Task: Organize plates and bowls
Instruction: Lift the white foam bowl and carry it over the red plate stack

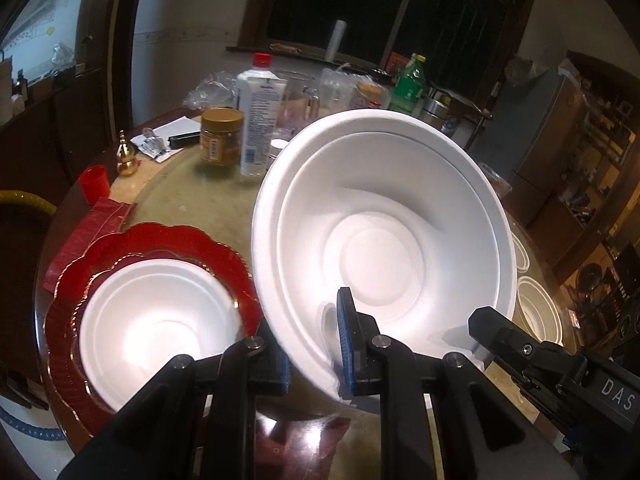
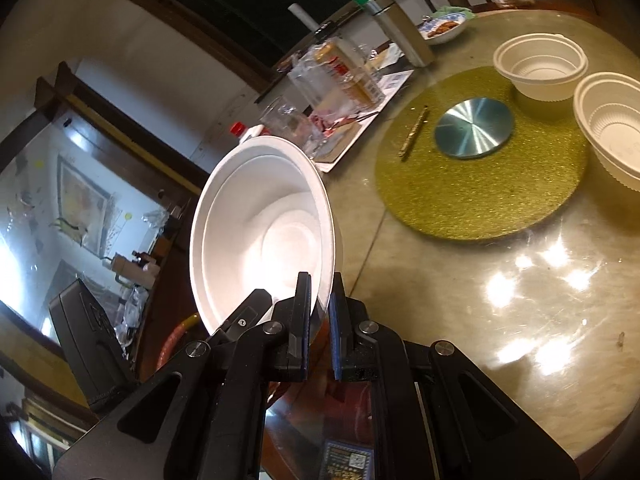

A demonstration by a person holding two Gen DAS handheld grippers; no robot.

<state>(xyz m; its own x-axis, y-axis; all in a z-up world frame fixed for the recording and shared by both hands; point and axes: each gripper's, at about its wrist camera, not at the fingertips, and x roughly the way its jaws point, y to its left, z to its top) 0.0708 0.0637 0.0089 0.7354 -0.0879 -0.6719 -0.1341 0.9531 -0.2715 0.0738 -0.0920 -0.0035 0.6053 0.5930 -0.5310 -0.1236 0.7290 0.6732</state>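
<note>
Dim room, dark window at the far wall; round tabletop (image 2: 500, 280) with a glossy marbled surface, cluttered along its far edge. Large white bowl (image 1: 384, 240) is held tilted above the tabletop by both claws, its opening facing the cameras.

Left claw (image 1: 314, 350): jaws narrow, pinching the bowl's near rim, one blue pad inside the bowl and the other outside. Right claw (image 2: 320, 320): jaws nearly together, clamped on the rim at the bowl's near right side (in the left wrist view its black finger shows at the bowl's lower right edge).

Left of the held bowl, on the tabletop: red scalloped plate (image 1: 160, 248) with a smaller white bowl (image 1: 160, 328) sitting in it. A red cup (image 1: 94, 182) stands farther left, near the table edge. Beyond: peanut-butter-type jar (image 1: 221, 136) with a gold lid, white bottle (image 1: 258, 120) with a red cap, green bottle (image 1: 408, 84).

Right wrist view: gold glittery round mat (image 2: 480, 192) carrying a metal disc (image 2: 474, 127) at its centre. Two ribbed white bowls (image 2: 540, 68) sit at the mat's far right, close together (contact cannot be judged).
</note>
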